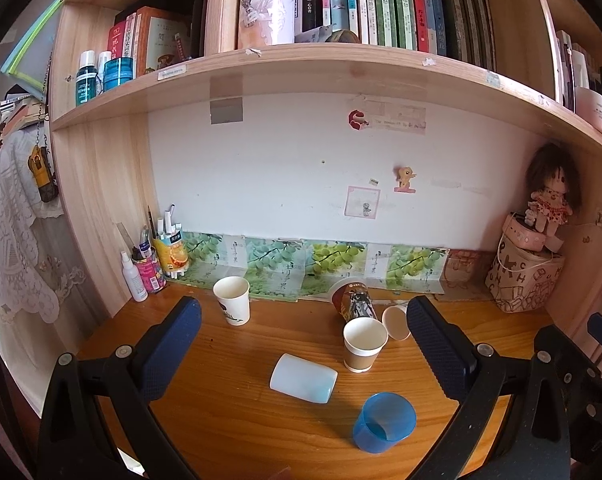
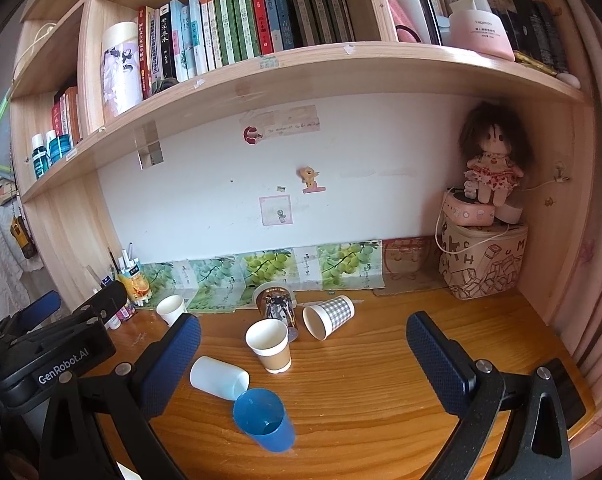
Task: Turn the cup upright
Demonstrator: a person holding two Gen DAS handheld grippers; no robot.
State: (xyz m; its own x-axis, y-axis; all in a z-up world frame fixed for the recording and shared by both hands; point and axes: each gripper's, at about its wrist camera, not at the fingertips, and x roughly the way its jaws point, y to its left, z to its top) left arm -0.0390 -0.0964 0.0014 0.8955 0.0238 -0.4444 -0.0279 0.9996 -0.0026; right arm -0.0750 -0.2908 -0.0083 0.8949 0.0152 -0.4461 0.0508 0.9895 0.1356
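The left-wrist view hides most of the checked cup (image 1: 397, 322) behind a fingertip.

Wooden desk (image 2: 361, 380) with three upright cups (image 2: 275, 346), three toppled cups (image 2: 219, 378), pen holders (image 1: 172, 254), patterned bag (image 2: 483, 264).

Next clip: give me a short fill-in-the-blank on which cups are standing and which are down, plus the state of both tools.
1. The blue cup stands upright, while the white plastic cup beside it lies on its ____.
2. The checked cup lies tipped over, its mouth facing the ____ in the right wrist view.
3. The brown-banded paper cup stands ____.
4. The left tool and right tool are both ____ and hold nothing.

Missing words: side; left; upright; open
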